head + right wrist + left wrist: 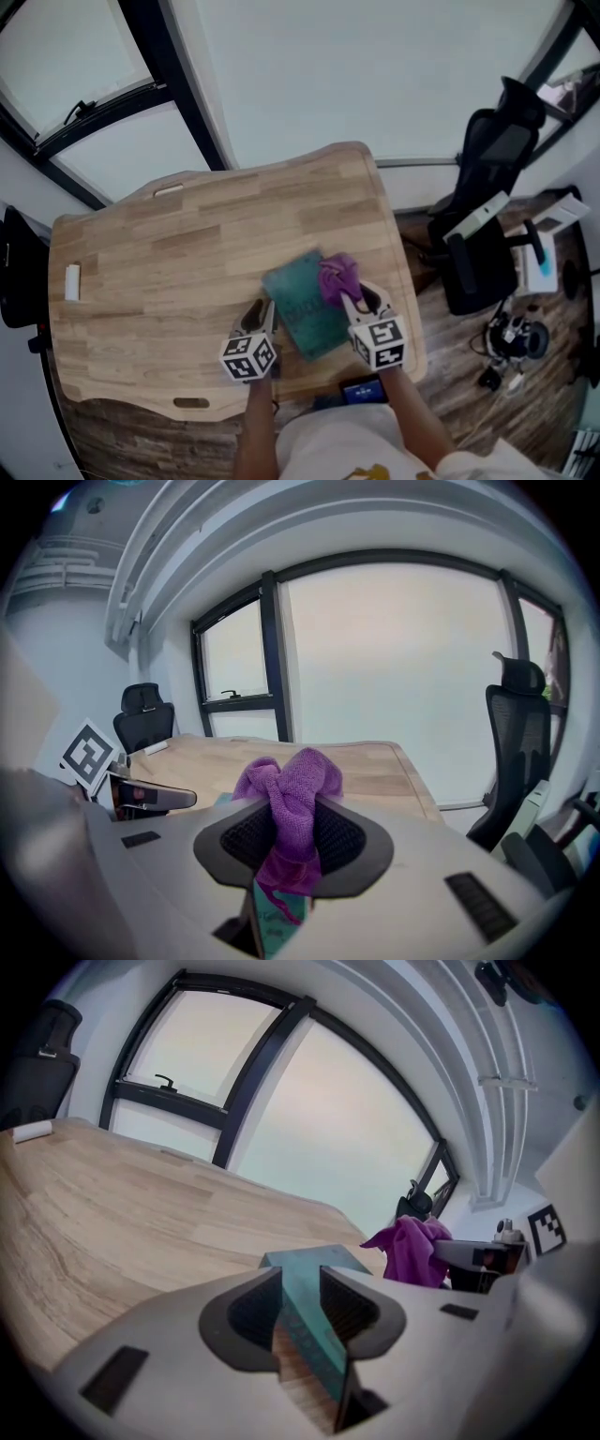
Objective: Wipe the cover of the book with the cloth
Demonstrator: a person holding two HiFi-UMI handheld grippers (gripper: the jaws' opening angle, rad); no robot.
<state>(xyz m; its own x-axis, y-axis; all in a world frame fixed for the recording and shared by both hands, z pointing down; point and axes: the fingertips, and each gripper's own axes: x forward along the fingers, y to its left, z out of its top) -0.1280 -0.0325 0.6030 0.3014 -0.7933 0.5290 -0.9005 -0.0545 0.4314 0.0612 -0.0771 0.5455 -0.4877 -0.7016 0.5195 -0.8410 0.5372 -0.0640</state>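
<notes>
A teal book (302, 307) lies flat on the wooden table (169, 262), near its front right edge. My right gripper (349, 298) is shut on a bunched purple cloth (337, 277), which hangs over the book's far right part. In the right gripper view the cloth (291, 789) fills the jaws of that gripper (289, 834), with the book (277, 928) below. My left gripper (261, 321) is at the book's near left corner. Its jaws (300, 1283) stand open on either side of that corner of the book (314, 1330).
A small white object (72, 281) lies at the table's far left edge. A dark device with a blue screen (362, 389) sits by the front edge near the person's body. A black office chair (487, 216) stands right of the table, with clutter on the floor beyond it.
</notes>
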